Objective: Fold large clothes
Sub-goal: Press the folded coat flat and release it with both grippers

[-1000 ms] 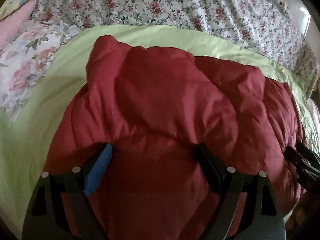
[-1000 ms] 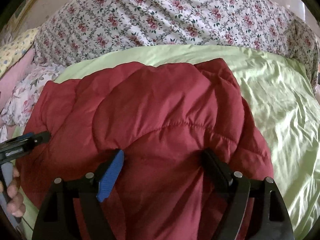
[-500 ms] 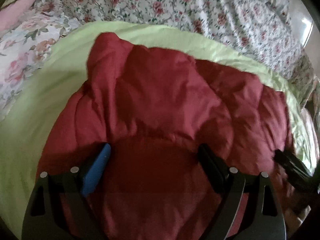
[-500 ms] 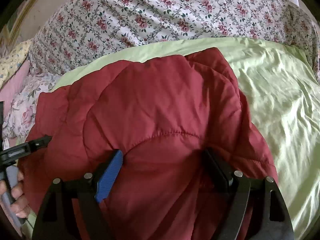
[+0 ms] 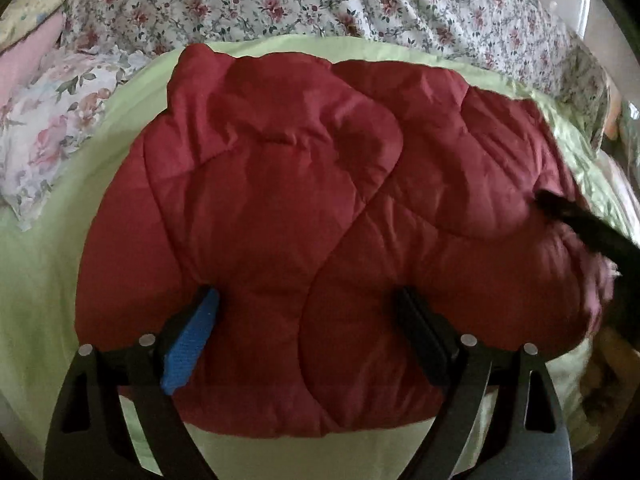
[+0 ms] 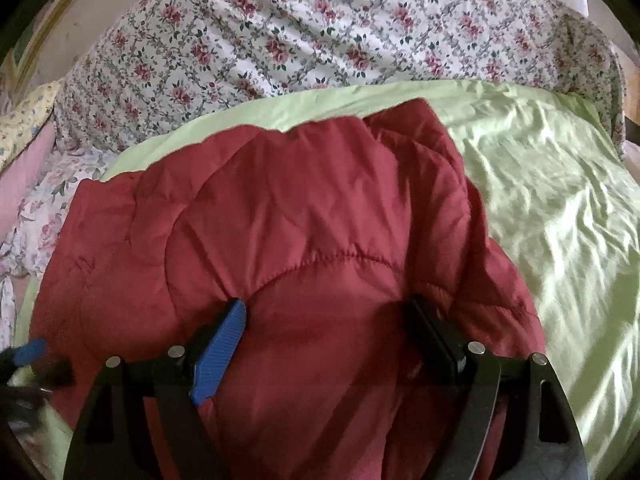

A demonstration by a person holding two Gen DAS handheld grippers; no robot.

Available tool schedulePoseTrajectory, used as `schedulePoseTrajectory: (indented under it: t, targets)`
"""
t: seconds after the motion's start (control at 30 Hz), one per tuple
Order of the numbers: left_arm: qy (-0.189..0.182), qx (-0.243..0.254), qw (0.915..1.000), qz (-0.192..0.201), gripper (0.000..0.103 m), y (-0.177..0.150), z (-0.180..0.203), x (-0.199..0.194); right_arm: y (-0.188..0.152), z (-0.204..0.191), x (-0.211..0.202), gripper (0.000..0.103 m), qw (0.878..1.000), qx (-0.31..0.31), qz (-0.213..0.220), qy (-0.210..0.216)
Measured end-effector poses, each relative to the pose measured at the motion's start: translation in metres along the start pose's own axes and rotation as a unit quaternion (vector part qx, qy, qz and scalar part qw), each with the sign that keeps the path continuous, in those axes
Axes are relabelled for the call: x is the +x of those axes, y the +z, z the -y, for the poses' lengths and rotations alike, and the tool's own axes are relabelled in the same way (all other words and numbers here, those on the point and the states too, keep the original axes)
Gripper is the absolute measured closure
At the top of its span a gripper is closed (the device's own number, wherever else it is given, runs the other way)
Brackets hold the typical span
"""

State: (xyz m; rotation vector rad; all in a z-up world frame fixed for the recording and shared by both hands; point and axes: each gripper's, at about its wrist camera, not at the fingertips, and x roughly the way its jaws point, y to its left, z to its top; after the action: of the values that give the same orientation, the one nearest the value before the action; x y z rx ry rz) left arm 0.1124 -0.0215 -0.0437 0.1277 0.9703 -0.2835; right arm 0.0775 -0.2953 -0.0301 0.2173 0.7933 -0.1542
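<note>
Bunched on a green sheet [image 5: 48,280] atop the bed: a red quilted jacket [image 5: 320,208]. Above it, left hand-held gripper [image 5: 308,336] and right hand-held gripper [image 6: 324,340], both spread wide, pinching nothing.

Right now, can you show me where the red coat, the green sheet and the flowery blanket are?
red coat [image 5: 304,184]: left wrist view, on its puffy quilted middle.
green sheet [image 6: 560,208]: right wrist view, on a bare wrinkled part.
flowery blanket [image 6: 304,40]: right wrist view, on its rose print.

Puffy quilted dark-red jacket [image 5: 320,208], folded bundle on light-green sheet [image 5: 36,280]
</note>
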Motion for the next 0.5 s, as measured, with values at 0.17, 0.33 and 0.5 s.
schedulePoseTrajectory:
  t: [0.17,0.33,0.5]
  targets:
    - [-0.002,-0.006,1.0,0.007,0.012,-0.002,-0.003,-0.002,-0.021,-0.015,-0.052,0.019,0.999,-0.02,0.029,0.024]
    - [0.004,-0.005,0.9999,0.015,0.011,-0.004,0.001,-0.002,-0.046,-0.02,-0.047,0.019,0.999,-0.048,0.003,0.01]
    - [0.0,-0.011,0.9996,0.024,0.012,-0.011,0.001,-0.015,-0.057,-0.012,-0.031,0.018,0.999,-0.05,-0.001,-0.006]
